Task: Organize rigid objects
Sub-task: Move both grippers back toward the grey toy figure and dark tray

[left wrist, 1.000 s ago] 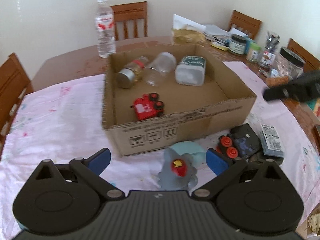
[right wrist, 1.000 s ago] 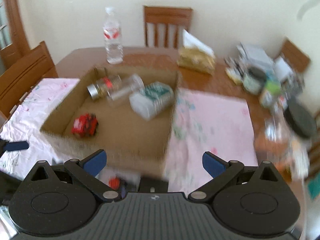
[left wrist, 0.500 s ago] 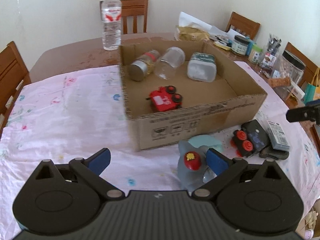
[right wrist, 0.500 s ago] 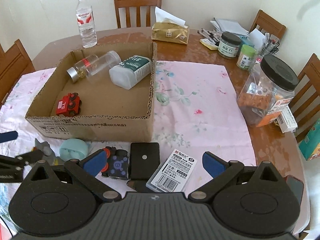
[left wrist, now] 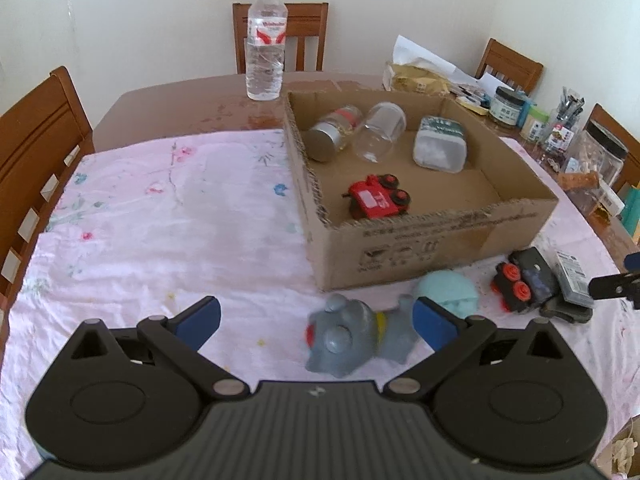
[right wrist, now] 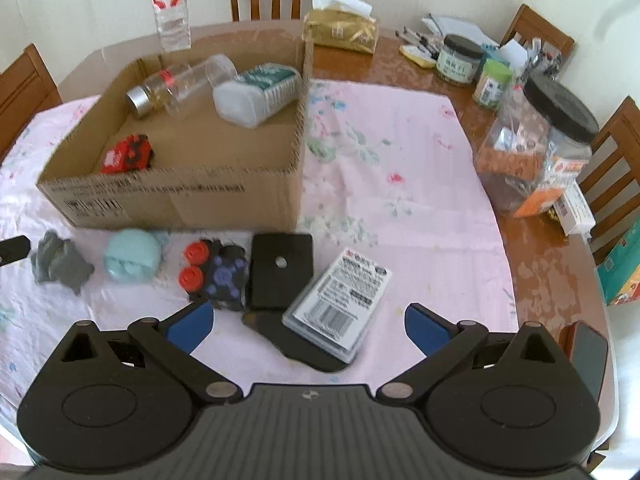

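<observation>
- Grey, rubbery-looking toy creature with a red spot and a yellow collar now lies between the blue pads of the left tongs; a second ago it sat ahead of them, off toward the right pad, so the left tongs have shifted to straddle it.
- The left tongs are spread wide, with the right pad close beside the toy's rear and the left pad well apart from it; nothing is gripped yet.
- My reading: the toy is the next pick, bound for the brown corrugated cardboard box just behind it on the pink floral cloth of the tabletop.
- The toy lies on its side with its long axis running roughly left to right across the left wrist view, the rounded head toward the left pad and the tail end toward the right, so the pads would probably close along its length.
- The right tongs are equally wide and empty, now hovering low over the clear flat plastic case with a barcode label, where a second ago they swept high above the box.
</observation>
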The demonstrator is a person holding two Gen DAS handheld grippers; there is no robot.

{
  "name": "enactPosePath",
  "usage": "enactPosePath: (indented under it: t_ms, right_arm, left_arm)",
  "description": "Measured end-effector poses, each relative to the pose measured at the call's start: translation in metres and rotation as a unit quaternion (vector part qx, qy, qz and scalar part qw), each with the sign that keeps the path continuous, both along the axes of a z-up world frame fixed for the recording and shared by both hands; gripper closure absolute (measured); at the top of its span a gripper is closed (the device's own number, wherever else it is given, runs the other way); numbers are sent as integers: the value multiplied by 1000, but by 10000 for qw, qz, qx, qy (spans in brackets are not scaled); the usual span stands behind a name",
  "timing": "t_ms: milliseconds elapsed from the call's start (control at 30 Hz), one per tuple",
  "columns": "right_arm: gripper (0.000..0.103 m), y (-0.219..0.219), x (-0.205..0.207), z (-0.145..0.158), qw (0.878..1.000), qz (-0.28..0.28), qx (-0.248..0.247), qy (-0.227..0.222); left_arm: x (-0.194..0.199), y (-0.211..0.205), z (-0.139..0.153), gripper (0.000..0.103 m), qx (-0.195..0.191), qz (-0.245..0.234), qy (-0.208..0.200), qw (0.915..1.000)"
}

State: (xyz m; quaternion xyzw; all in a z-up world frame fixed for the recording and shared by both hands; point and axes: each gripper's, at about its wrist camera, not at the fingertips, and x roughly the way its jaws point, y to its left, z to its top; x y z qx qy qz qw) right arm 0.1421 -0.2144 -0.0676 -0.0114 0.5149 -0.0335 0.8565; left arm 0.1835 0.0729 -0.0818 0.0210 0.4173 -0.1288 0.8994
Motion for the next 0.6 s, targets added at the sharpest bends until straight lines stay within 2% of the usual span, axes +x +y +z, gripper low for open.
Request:
enactPosePath:
  t_ms: [133, 300, 600]
  right_arm:
    - [0, -9, 1, -13, 9998, 153, 9, 132]
    - [0, -27, 7, -21, 9988, 451, 118, 165]
    - [0, -51, 33, -35, 9878, 1501, 397, 152]
  left_arm:
    - [-8, -12, -5, 1, 81, 28, 101, 9999]
    - [-15, -27, -12, 1, 191, 341, 275, 9989]
    - [-27, -51, -20, 1, 381, 982, 541, 9930]
